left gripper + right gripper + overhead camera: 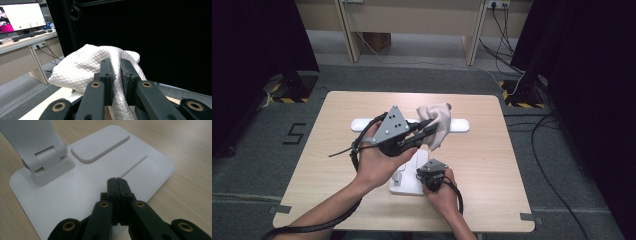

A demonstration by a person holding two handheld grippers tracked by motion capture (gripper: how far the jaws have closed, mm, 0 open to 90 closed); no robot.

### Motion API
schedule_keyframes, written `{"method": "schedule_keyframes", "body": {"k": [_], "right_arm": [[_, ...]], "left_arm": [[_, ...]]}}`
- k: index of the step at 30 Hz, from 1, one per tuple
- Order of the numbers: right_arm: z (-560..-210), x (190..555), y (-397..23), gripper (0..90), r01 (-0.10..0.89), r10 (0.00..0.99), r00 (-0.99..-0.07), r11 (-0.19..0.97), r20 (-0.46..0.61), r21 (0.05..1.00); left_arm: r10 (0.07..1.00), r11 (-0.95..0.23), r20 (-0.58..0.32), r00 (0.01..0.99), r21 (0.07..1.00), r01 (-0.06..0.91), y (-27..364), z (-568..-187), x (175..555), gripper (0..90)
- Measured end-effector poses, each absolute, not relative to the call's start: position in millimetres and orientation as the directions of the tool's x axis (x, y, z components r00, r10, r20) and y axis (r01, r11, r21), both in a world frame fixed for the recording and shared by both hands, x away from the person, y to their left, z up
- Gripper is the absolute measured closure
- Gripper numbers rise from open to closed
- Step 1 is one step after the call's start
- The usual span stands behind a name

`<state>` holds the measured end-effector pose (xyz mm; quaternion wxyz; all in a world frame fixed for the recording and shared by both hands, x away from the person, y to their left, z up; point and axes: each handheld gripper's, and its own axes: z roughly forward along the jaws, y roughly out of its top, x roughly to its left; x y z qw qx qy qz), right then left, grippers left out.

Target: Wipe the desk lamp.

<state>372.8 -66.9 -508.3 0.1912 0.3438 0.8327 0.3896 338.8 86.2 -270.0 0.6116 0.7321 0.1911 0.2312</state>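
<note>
High view puts the left claw (pixel 428 127) above the middle of the pale wood-grain tabletop (pixel 492 165), its jaws pinched tight on a white cloth (pixel 436 120) that hangs in soft folds over the far crossbar of a white plastic stand (pixel 459 125). Left gripper view shows the cloth (pixel 80 67) as a quilted, diamond-patterned weave, bunched into a rounded hump with a fold drawn down between the two black jaws. Right gripper view shows the right claw (pixel 117 181) fully closed with nothing between its jaws, its tips resting against the stand's smooth flat base plate (pixel 75 192), which has rounded corners, a ribbed raised pad, a thin groove and a hinged block at its far left. In the high view the right claw (pixel 428 176) sits at the near end of that base, just right of the left hand (pixel 379 162). Bare wood lies open to the left and right of the stand, out to the tabletop's rounded edges; grey floor (pixel 257 150) surrounds it.
</note>
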Motion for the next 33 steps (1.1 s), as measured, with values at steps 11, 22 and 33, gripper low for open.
{"method": "schedule_keyframes", "body": {"k": [11,22,33], "right_arm": [[-509,373,-67,90.0,0.422,0.722,-0.691,0.457,-0.049,0.783],[-509,372,-67,90.0,0.426,0.723,-0.689,0.456,-0.046,0.781],[-509,372,-67,90.0,0.426,0.724,-0.689,0.455,-0.045,0.782]], "left_arm": [[0.553,-0.176,0.095,0.828,0.984,0.004,78,-270,341,81.4],[0.542,-0.176,0.09,0.836,0.984,0.008,69,-269,343,81.4],[0.532,-0.181,0.091,0.842,0.983,0.008,57,-268,344,81.4]]}}
